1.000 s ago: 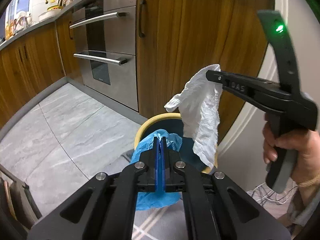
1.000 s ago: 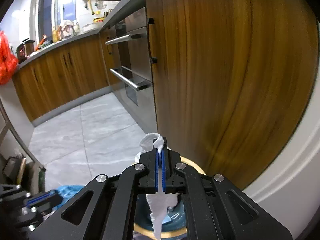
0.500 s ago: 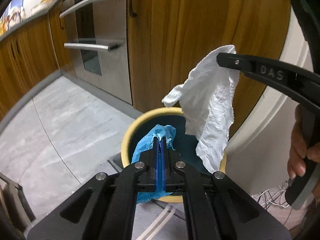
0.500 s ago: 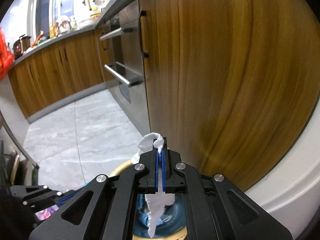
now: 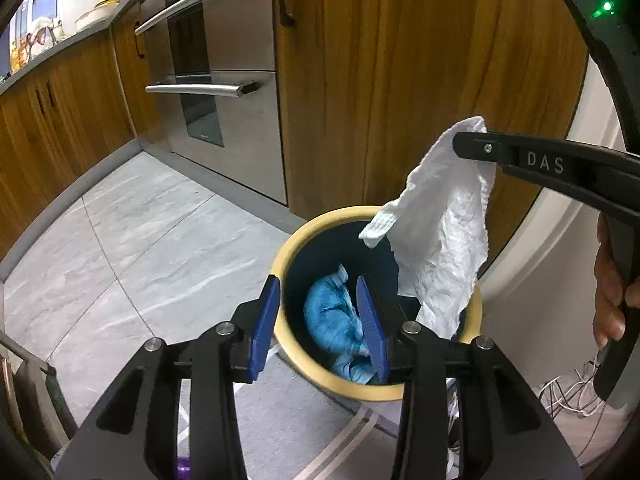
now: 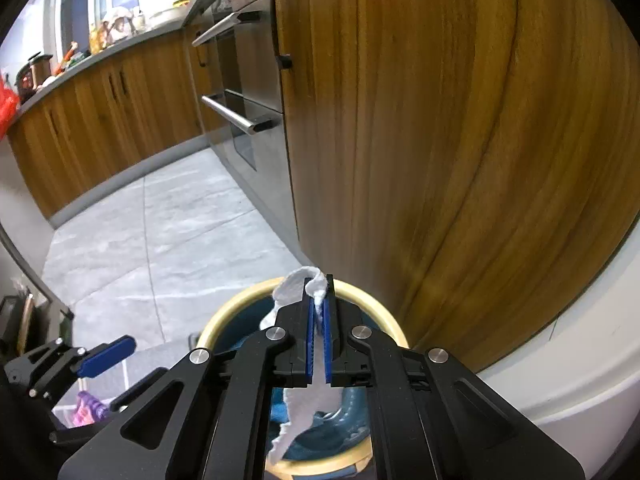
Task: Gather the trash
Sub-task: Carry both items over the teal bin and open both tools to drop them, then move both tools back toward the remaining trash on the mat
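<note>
A round bin with a yellow rim (image 5: 297, 227) and dark blue inside stands on the floor against the wooden cabinet. A crumpled blue trash piece (image 5: 332, 316) lies inside it. My left gripper (image 5: 320, 320) is open and empty just above the bin's near rim. My right gripper (image 6: 318, 330) is shut on a white paper towel (image 5: 444, 220) that hangs over the bin's right side; the towel also shows between its pads (image 6: 316, 392). The bin rim (image 6: 362, 292) shows below it in the right wrist view.
A wooden cabinet (image 5: 400, 80) and a steel oven with bar handles (image 5: 200, 90) stand behind the bin. Grey tiled floor (image 5: 140, 240) spreads to the left. A white curved wall (image 6: 580, 340) and loose white cables (image 5: 568, 396) are at the right.
My left gripper has opened and the blue trash has dropped into the bin. My right gripper has moved lower over the bin with the towel.
</note>
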The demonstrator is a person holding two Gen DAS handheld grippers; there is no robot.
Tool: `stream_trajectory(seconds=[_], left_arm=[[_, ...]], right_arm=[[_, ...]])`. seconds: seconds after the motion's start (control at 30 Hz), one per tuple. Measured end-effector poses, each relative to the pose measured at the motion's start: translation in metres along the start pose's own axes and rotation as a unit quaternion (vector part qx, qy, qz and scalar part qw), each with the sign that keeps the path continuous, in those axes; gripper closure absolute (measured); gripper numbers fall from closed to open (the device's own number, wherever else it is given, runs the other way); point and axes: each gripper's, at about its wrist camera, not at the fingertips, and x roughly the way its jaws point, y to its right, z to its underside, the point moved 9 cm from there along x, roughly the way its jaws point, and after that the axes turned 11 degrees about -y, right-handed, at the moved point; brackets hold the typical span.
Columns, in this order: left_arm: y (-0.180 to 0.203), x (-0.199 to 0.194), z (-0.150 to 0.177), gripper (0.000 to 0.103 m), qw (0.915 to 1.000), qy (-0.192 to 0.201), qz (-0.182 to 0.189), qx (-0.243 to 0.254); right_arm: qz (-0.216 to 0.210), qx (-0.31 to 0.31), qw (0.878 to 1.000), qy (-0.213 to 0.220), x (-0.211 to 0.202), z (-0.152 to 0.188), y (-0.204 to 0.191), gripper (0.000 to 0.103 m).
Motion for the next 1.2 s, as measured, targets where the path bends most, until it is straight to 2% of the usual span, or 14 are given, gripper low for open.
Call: stream_trajectory(seconds=[0.13, 0.33, 0.43, 0.47, 0.5, 0.67, 1.03, 1.2], left_arm=[[-0.006, -0.004, 0.008, 0.063, 1.0, -0.004, -0.001, -0.005], [-0.017, -0.01, 0.015, 0.06, 0.9998, -0.007, -0.002, -0.018], [-0.023, -0.016, 0.017, 0.045, 0.9995, -0.004, -0.01, -0.029], [-0.026, -0.019, 0.018, 0.036, 0.9994, -0.001, -0.012, -0.034], [-0.028, -0.023, 0.019, 0.028, 0.9992, 0.003, -0.014, -0.038], [-0.04, -0.043, 0.025, 0.013, 0.9982, 0.021, -0.024, -0.051], [-0.076, -0.101, 0.061, 0.009, 0.9938, 0.034, -0.044, -0.097], [-0.101, -0.146, 0.093, 0.009, 0.988, 0.034, -0.061, -0.138]], right_arm=[[0.001, -0.001, 1.0, 0.0, 0.002, 0.0, -0.001, 0.094], [-0.001, -0.002, 1.0, 0.005, 0.0, -0.001, -0.003, 0.063], [-0.012, -0.001, 1.0, 0.013, -0.004, -0.002, -0.006, 0.035], [-0.016, 0.001, 1.0, 0.017, -0.006, -0.003, -0.007, 0.017], [-0.02, 0.003, 1.0, 0.023, -0.009, -0.004, -0.008, 0.008], [-0.042, 0.008, 0.998, 0.053, -0.026, -0.011, -0.016, 0.005], [-0.042, -0.012, 0.996, 0.081, -0.054, -0.01, -0.039, 0.005], [-0.042, -0.026, 0.994, 0.093, -0.075, 0.012, -0.062, 0.005]])
